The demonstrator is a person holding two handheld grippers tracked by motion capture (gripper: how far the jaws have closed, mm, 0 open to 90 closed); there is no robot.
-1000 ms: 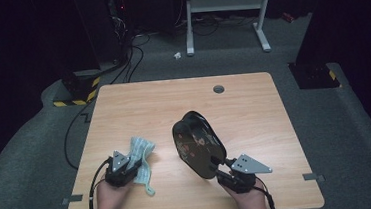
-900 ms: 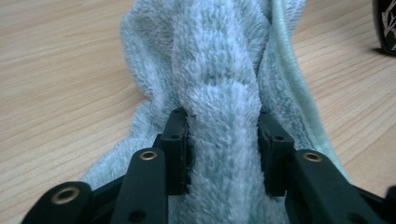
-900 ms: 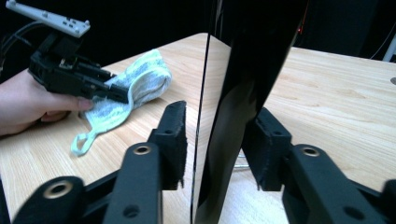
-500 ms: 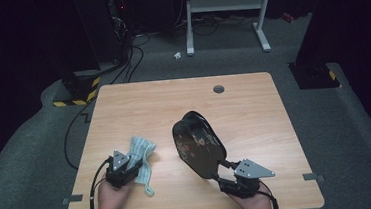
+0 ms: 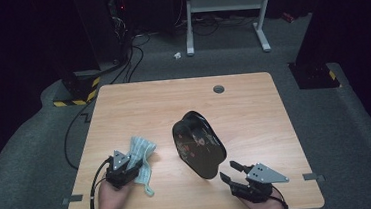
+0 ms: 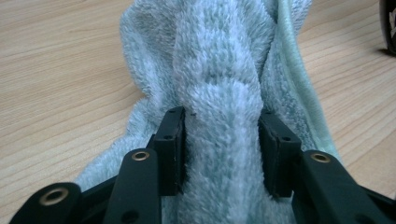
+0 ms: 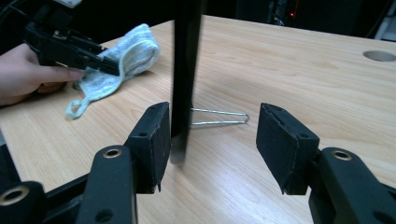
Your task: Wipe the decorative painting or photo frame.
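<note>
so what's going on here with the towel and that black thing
A person works at a wooden table with two grippers. The left gripper is clamped on a bunched pale green towel. The right gripper has just been opening and stands open around the edge of a black plate propped upright on a wire stand.

Light wooden surface (image 5: 138, 105) with a round grommet hole (image 5: 218, 89) near its far edge, grey carpet floor (image 5: 37, 161) around it, white metal frame (image 5: 223, 3) beyond the far edge, yellow-black hazard tape (image 5: 75, 100) off the far left corner, black cables (image 5: 134, 53) on the floor
</note>
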